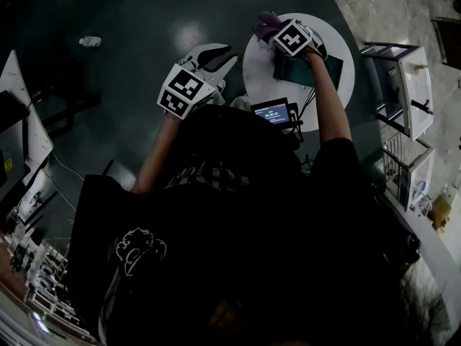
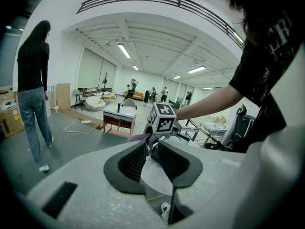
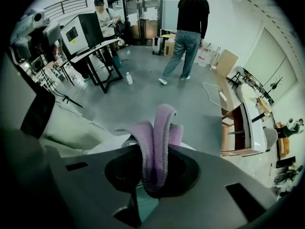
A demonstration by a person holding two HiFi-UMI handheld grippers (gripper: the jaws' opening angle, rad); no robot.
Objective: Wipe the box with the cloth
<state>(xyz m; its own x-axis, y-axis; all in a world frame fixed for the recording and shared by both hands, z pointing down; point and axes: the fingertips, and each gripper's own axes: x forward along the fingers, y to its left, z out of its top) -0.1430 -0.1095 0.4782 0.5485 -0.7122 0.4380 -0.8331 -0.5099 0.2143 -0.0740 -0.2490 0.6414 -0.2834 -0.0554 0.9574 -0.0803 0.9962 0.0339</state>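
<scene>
A dark teal box (image 1: pixel 320 72) lies on the round white table (image 1: pixel 252 74). My right gripper (image 1: pixel 277 36) hovers over the table's far left part, just left of the box, shut on a folded purple cloth (image 1: pixel 263 24). In the right gripper view the cloth (image 3: pixel 159 132) sticks up from between the jaws, with a sliver of the teal box (image 3: pixel 145 206) below. My left gripper (image 1: pixel 225 55) hangs open beside the table's left rim, holding nothing. The left gripper view looks through its open jaws at the table and at the right gripper's marker cube (image 2: pixel 163 117).
A small device with a lit screen (image 1: pixel 272 112) stands at the table's near edge. White desks and racks (image 1: pixel 414 85) line the right side. A person (image 2: pixel 33 85) stands on the floor to the left; another person (image 3: pixel 188 27) stands farther off.
</scene>
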